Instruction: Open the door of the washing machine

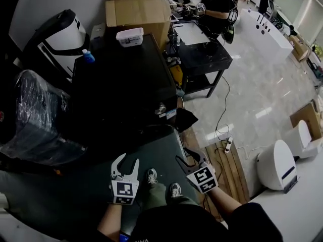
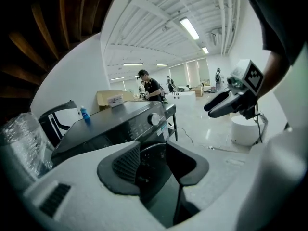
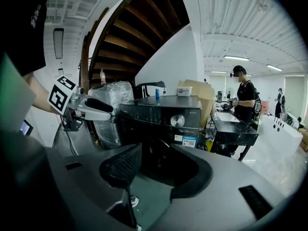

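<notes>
The black front-loading washing machine stands just ahead of me, with a silver knob on its control panel. Its round dark door faces me and looks closed. The same door shows in the right gripper view, under the panel. My left gripper hangs in front of the machine with its jaws apart and nothing between them. To its right at about the same height, my right gripper is open and empty too. Neither touches the machine.
On the machine's top sit a white plastic container and a blue bottle. Behind are cardboard boxes. A plastic-wrapped bundle stands left. Right are a black table with a person, a power strip and a white appliance.
</notes>
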{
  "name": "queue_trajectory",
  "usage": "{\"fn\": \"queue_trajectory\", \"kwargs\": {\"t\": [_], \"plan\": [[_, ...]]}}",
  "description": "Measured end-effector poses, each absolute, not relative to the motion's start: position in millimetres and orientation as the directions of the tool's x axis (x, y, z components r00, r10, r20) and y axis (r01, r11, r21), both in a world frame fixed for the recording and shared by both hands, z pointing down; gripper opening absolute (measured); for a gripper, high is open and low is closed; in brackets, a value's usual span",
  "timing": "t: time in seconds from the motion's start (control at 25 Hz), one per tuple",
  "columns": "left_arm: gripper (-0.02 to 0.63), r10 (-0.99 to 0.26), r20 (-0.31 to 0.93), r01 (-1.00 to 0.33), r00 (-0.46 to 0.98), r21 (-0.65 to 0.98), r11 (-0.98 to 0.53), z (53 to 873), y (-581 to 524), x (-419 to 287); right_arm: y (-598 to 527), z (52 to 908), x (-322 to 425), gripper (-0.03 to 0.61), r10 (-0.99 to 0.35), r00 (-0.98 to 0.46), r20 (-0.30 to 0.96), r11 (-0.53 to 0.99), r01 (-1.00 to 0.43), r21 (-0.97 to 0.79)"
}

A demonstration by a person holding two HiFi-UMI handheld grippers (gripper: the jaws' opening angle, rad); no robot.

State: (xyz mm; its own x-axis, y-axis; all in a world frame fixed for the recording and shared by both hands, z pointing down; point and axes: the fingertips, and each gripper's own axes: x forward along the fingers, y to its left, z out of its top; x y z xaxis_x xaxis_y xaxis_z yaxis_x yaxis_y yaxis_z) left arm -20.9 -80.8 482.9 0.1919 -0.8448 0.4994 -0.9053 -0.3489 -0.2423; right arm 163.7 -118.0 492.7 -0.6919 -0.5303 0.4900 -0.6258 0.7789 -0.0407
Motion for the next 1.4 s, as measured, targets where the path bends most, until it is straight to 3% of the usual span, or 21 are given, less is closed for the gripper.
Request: {"fn": "queue_trajectory", "kwargs": {"t": [0.4,0.8,1.4], "plan": [[0.16,-0.777,0.573,-0.8,0.261,-0.323,-0.506,547,-172,-52,-176,569,117,0.189,-0.508,-0.642,0.575,0.786,-0.619,0.003],[0.219,-0.704,0.677,-0.737,0.215,-0.361,-0.572,616,-213,-79,-236,657,74,0.215,-0.434,-0.594,0.677,0.84,-0.539,0.065],[0.226,-0.665,0.719,-0.637,0.202,-0.419,-0.647,660,-233,-75,-287,725,52,0.245,-0.369,-0.529,0.764,0.919,-0.329,0.216]]}}
